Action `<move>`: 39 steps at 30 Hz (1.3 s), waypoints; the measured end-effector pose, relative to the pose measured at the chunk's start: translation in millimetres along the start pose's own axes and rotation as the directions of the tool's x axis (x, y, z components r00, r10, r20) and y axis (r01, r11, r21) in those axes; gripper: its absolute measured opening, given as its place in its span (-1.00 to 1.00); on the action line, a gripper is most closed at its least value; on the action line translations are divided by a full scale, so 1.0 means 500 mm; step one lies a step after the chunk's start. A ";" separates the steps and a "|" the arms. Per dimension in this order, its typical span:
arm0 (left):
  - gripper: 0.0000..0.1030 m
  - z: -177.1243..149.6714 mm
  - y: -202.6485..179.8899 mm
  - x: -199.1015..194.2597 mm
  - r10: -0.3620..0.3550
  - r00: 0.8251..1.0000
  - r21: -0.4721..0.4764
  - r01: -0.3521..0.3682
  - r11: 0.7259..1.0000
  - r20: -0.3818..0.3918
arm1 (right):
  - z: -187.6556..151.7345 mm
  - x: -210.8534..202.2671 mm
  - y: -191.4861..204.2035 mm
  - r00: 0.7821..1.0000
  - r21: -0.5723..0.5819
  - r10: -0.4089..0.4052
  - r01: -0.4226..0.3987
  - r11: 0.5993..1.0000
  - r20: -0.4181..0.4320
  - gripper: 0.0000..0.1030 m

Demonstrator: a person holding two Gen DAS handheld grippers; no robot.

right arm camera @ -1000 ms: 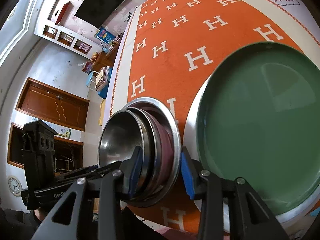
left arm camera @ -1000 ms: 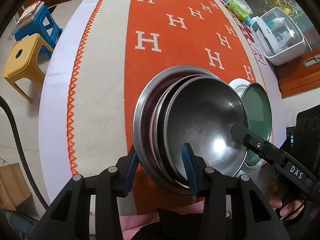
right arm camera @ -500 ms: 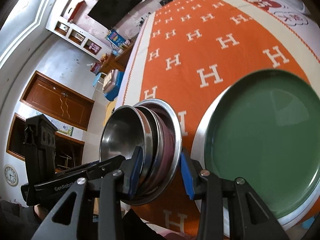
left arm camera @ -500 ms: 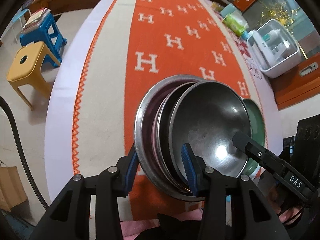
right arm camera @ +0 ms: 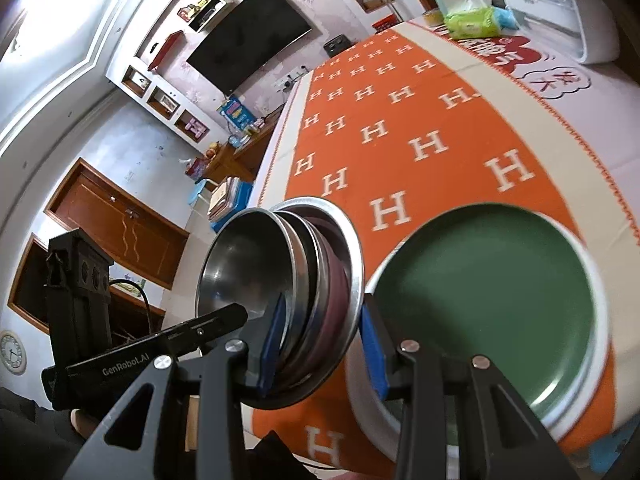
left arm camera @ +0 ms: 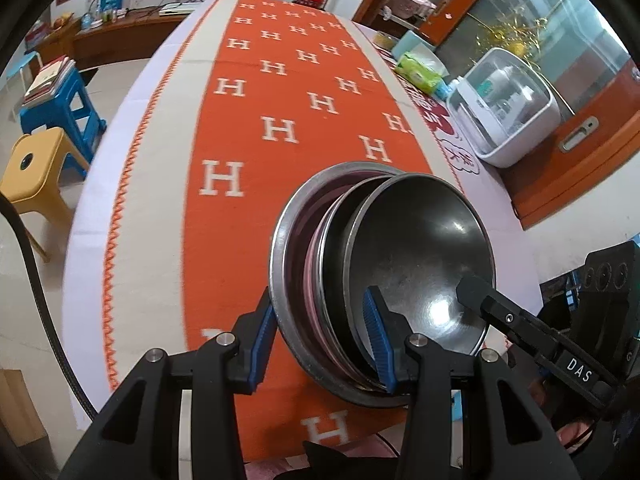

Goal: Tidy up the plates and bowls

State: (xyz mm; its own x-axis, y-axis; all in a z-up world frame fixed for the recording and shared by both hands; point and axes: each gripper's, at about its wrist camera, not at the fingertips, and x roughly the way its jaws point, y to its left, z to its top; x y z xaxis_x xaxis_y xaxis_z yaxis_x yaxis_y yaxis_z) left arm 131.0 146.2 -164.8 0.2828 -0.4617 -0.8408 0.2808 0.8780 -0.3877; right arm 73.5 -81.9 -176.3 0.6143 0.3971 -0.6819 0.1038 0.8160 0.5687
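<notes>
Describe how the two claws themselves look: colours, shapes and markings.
Both claws, left and right, are black angular frames with silver screws and blue ribbed pads. The left one reads "GenRobot.AI", the right one "DAS". A black cable runs beside the left.

Glossy metal bowls [left arm camera: 416, 264]; matt woven cloth [left arm camera: 280, 92].

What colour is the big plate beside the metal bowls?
Dark green inside, with a white rim; the plate shows best in the right wrist view.
</notes>
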 end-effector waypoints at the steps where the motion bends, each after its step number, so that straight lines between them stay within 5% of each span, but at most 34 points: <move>1: -0.19 -0.001 -0.008 0.004 -0.003 1.000 0.004 0.003 1.000 -0.004 | 0.001 -0.008 -0.009 1.000 0.003 -0.009 0.009 1.000 0.002 -0.28; 20: -0.19 0.004 -0.199 0.133 0.000 0.994 -0.015 -0.002 1.000 -0.106 | 0.037 -0.088 -0.183 0.991 0.033 -0.086 0.090 0.995 -0.104 -0.28; 30: -0.20 -0.009 -0.231 0.163 0.109 0.987 -0.129 -0.123 0.984 -0.115 | 0.079 -0.075 -0.222 0.970 -0.116 -0.031 0.003 0.993 -0.241 -0.28; 39: -0.19 -0.039 -0.250 0.177 0.216 0.970 -0.245 -0.237 0.940 -0.111 | 0.094 -0.061 -0.241 0.938 -0.209 0.030 -0.107 0.972 -0.344 -0.24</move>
State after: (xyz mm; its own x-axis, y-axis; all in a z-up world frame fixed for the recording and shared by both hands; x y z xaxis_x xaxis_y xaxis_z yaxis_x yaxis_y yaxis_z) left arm 103.2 -1.8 -198.2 0.2333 -0.2445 -0.9412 -0.0276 0.9658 -0.2577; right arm 79.3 -212.3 -202.6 0.3104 0.5413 -0.7814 -0.1286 0.8384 0.5297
